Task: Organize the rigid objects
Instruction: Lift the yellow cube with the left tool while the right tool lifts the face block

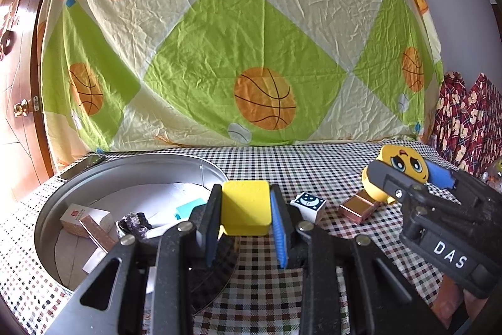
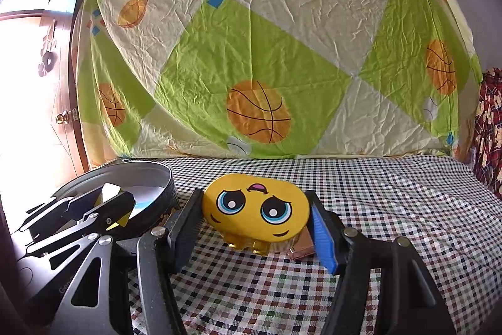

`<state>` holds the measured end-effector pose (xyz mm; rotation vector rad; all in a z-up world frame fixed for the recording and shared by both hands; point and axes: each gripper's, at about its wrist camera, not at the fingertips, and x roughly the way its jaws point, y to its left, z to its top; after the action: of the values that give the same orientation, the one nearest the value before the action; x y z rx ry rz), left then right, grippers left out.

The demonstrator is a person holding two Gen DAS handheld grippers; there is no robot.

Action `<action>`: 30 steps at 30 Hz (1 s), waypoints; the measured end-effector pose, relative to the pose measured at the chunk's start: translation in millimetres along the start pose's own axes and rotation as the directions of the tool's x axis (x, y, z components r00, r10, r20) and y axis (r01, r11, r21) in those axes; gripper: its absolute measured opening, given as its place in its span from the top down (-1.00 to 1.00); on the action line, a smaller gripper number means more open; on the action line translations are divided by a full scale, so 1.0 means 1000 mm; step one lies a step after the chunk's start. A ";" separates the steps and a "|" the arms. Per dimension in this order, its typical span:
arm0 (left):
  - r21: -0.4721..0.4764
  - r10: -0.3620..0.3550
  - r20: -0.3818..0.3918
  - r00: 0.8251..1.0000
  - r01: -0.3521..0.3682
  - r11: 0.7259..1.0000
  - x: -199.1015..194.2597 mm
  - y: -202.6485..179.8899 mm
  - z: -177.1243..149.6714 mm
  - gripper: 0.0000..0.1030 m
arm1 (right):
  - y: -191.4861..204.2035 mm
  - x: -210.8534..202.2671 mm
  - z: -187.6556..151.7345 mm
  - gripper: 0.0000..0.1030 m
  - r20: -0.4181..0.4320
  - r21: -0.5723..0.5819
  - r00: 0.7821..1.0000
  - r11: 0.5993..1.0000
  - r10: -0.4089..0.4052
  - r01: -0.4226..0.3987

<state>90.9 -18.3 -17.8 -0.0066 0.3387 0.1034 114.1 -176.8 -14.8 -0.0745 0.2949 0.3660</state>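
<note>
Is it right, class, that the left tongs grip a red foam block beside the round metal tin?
Not quite: the foam block clamped in the left tongs is yellow, not red, as the left wrist view shows. It is indeed held beside the round metal tin.
</note>
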 end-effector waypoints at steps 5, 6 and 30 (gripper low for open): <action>-0.013 -0.003 0.001 1.000 0.003 1.000 -0.002 0.004 -0.001 0.46 | 0.002 0.002 0.002 -0.26 -0.006 -0.006 1.000 1.000 0.003 -0.003; -0.016 -0.002 0.001 1.000 0.002 1.000 -0.002 0.005 -0.001 0.46 | 0.002 0.002 0.002 -0.26 -0.006 -0.005 1.000 1.000 0.006 -0.006; -0.096 0.024 0.002 1.000 -0.024 0.995 -0.010 0.052 -0.003 0.46 | 0.048 0.023 0.001 -0.26 -0.051 -0.057 0.995 0.995 0.081 -0.084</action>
<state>75.7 32.3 -16.7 -0.0975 0.3308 0.1434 117.9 -124.1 -21.3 -0.1300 0.3356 0.4558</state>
